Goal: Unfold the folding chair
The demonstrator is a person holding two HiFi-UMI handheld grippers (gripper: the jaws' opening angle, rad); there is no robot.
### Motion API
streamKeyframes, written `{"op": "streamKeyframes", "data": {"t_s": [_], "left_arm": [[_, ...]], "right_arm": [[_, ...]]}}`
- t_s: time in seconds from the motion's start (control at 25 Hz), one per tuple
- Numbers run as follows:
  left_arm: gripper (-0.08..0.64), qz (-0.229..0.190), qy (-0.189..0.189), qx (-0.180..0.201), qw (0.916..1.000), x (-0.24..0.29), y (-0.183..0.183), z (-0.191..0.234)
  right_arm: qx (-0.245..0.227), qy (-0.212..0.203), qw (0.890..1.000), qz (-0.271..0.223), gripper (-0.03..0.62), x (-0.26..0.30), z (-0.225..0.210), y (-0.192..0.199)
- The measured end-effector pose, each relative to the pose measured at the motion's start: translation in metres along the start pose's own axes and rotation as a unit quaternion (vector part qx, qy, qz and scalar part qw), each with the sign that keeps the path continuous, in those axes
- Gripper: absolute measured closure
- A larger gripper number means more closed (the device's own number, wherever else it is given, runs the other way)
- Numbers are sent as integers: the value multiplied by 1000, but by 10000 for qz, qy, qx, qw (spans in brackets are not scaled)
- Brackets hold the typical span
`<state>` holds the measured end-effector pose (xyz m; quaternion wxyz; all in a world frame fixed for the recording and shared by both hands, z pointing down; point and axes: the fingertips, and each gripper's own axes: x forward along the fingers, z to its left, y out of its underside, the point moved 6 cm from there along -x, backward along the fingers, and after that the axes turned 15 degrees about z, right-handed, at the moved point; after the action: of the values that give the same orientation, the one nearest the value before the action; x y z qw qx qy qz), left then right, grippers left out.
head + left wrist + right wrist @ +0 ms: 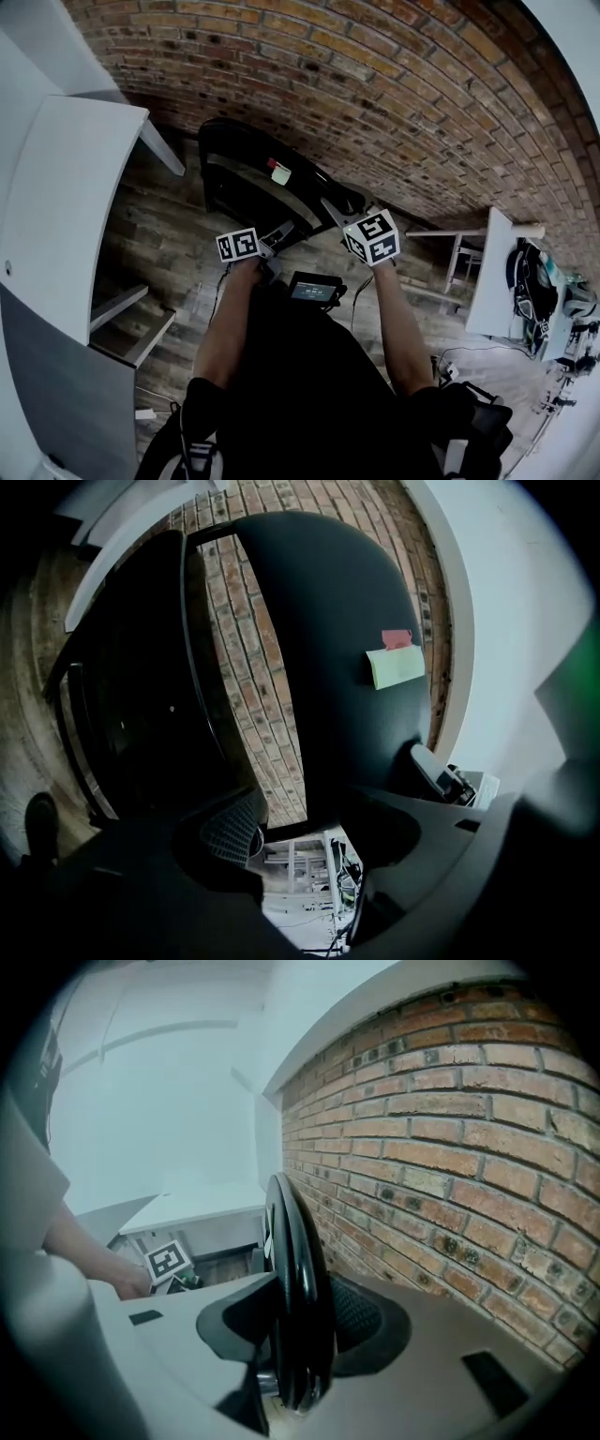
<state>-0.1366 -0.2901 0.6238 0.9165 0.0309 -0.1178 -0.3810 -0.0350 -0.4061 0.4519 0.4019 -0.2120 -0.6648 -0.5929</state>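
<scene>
The black folding chair (246, 173) leans folded against the brick wall, with a pale sticky note (280, 174) and red tape on one panel. My left gripper (278, 234) reaches its near lower edge. In the left gripper view that noted panel (347, 667) comes down between the jaws of the left gripper (314, 832), next to the right finger. Brick shows between the panel and the left pad (230, 832), so those jaws stand open. My right gripper (300, 1321) is shut on the chair's thin black rim (295, 1269), a pad on each side. In the head view the right gripper (333, 211) is at the chair's right end.
A white table (75, 187) stands at the left with white steps (131, 319) below it. The brick wall (375, 84) runs behind the chair. A small white table (492, 272) and cluttered gear sit at the right. The floor (159, 244) is wood planks.
</scene>
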Motion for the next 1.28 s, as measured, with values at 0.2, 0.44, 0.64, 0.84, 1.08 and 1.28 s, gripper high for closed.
{"op": "streamKeyframes", "data": {"t_s": [0.2,0.44,0.64,0.84,1.08,1.28], "left_arm": [[285,-215,-300,6,9993,-9,35,0],[285,-819,-487,-304,9950,-16,60,20],[285,-1177,-516,-581,9900,-3,60,32],[287,-1265,-118,-644,9898,9,55,30],[434,-988,459,-862,9903,-6,59,39],[469,-544,601,-768,9937,-29,73,45]], "right_arm": [[143,-185,9997,-114,430,-6,18,2],[93,-382,9989,-259,430,-9,42,5],[94,-479,9982,-355,430,-10,59,10],[91,-486,9983,-315,430,-13,71,13],[438,-208,9987,-165,430,-17,85,16],[1146,-39,9934,-16,431,-23,108,27]]}}
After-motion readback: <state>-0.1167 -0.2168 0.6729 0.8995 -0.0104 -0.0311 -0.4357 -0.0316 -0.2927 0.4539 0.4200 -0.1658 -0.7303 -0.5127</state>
